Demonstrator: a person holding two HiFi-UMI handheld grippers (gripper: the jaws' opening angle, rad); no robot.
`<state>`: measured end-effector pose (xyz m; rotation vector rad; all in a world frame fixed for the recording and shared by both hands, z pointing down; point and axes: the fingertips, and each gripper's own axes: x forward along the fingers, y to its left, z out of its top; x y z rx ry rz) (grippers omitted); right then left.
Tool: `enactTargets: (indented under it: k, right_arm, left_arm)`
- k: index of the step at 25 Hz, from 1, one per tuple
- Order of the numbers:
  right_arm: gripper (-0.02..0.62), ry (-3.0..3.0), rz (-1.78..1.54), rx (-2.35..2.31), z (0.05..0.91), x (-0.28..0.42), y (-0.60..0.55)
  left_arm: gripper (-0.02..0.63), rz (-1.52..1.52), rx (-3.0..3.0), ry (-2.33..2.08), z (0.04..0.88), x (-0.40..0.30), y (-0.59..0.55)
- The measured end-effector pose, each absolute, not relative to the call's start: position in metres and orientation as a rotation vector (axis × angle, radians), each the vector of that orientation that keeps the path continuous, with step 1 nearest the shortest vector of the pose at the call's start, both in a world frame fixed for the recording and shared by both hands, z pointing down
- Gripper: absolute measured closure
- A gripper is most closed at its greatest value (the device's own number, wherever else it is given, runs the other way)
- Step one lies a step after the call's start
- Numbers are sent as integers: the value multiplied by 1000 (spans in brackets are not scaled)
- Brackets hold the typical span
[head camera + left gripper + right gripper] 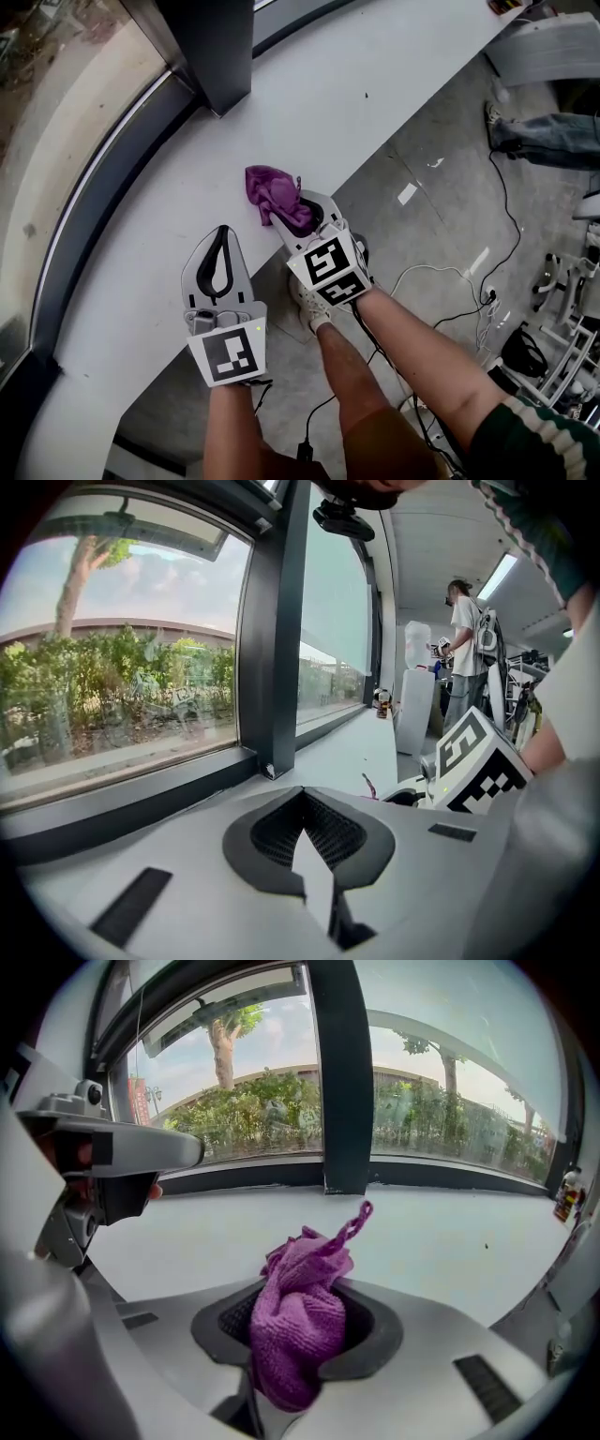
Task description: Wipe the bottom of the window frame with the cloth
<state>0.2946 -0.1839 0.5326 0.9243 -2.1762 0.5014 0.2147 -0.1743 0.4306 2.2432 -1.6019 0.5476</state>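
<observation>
the right gripper [302, 220] is clamped on the purple cloth [277, 192]. the cloth is a bunched wad poking out past the jaws, over the white sill [394, 66], on the room side of the dark upright post [220, 52] and well short of it. the left gripper [222, 236] sits beside it, further from the post, jaws closed tip to tip with nothing between them.

i'd say the wiping proper hasn't begun. the cloth is in hand but nowhere near the bottom frame rail [75, 253], the dark strip running out from the foot of the post under the glass. the next move looks like carrying the cloth across the sill toward the post's foot, pressing it onto the rail and drawing it along.

the sill between cloth and post is bare, so there's room to travel. the post is the snag, since it breaks the rail and makes a tight corner. away from the post, the sill's edge drops to a floor strewn with cables [441, 277].
</observation>
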Motion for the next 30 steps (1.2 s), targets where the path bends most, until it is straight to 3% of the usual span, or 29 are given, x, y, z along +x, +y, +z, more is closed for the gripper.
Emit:
enactTargets:
  k: [30]
  right_arm:
    - [445,-2174,454,856,543,324,-124]
  left_arm:
    - [600,521,2124,-1612,451,235,-123]
